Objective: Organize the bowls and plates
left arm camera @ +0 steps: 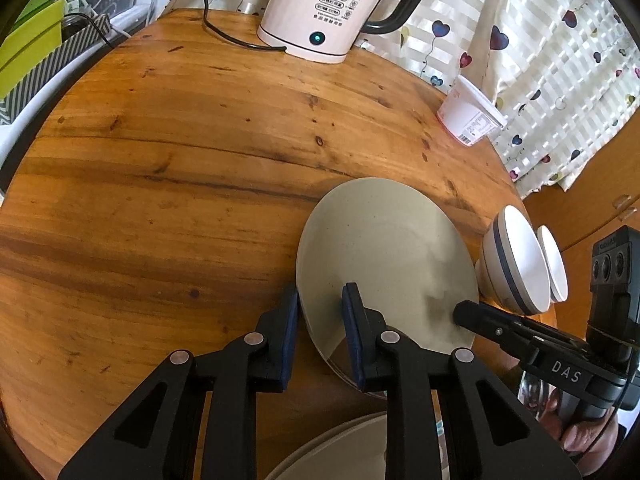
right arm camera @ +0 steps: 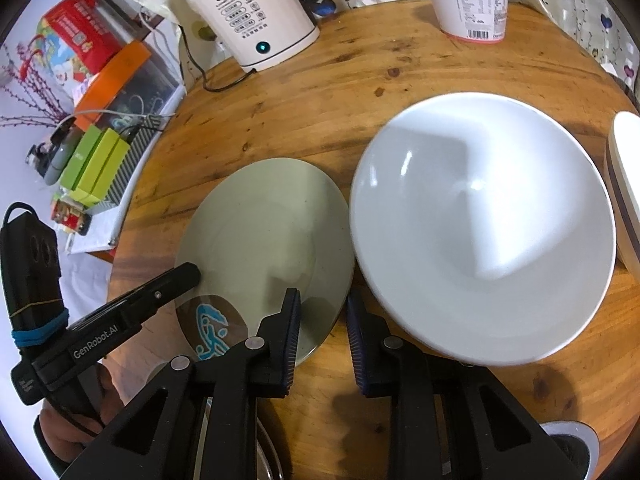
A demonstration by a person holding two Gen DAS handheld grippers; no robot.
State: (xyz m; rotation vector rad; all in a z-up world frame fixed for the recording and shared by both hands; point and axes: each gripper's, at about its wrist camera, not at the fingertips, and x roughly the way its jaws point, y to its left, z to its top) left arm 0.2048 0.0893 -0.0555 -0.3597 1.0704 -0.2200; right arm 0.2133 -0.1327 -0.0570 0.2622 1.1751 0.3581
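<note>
A grey-green plate (left arm camera: pixel 384 248) (right arm camera: pixel 264 232) lies on the round wooden table (left arm camera: pixel 180 200), held at opposite rims. My left gripper (left arm camera: pixel 322 292) is shut on its near-left rim, one pad on the plate's face and one against its outer edge; in the right wrist view the left gripper (right arm camera: pixel 192 274) comes in from the left. My right gripper (right arm camera: pixel 323 296) is shut on the opposite rim the same way and shows as a black tip (left arm camera: pixel 466 312). Right beside the plate stands a wide white bowl (right arm camera: pixel 480 224). A banded white bowl (left arm camera: pixel 512 264) (right arm camera: pixel 628 184) is further right.
A pink-white kettle (left arm camera: pixel 320 8) (right arm camera: pixel 256 12) and its black cord stand at the table's far side. A white lidded tub (left arm camera: pixel 472 116) (right arm camera: pixel 472 4) sits near the curtain. Another plate's rim (left arm camera: pixel 340 448) shows below my left gripper. A striped box (right arm camera: pixel 120 176) stands off the left edge.
</note>
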